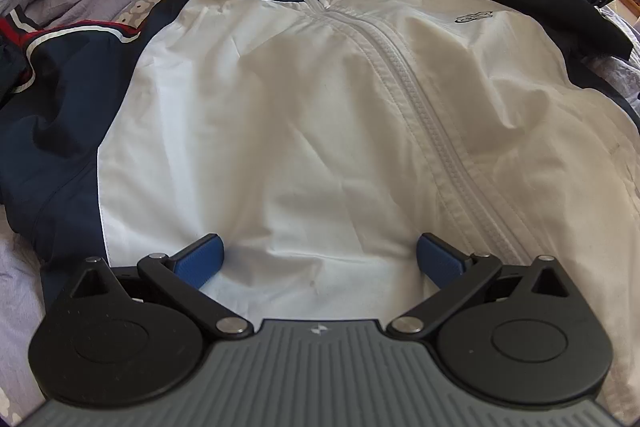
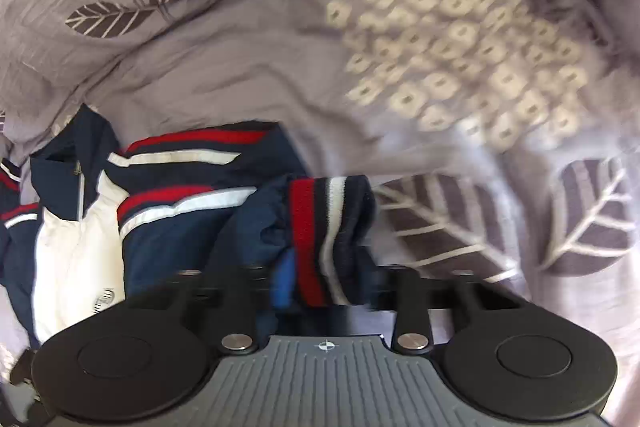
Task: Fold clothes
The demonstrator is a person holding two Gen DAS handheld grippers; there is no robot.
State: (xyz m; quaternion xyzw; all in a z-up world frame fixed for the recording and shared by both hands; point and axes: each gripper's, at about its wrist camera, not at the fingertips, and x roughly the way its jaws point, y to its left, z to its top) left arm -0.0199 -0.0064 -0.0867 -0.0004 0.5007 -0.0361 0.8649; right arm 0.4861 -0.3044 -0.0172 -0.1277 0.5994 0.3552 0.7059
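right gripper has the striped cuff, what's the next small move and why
Probably carry the cuff inward over the jacket's white front. The right gripper is shut on the cuff, the jacket lies zipped and flat on the bedsheet, and the left gripper hovers open over the hem.

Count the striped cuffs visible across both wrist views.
1: the striped cuff clamped in the right gripper, off the jacket's far right. The other sleeve's cuff is hidden.

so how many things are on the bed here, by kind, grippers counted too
jacket: 1
bedspread under it: 1
grippers: 2, left gripper open over the white front, right gripper shut on the striped cuff
total: 4
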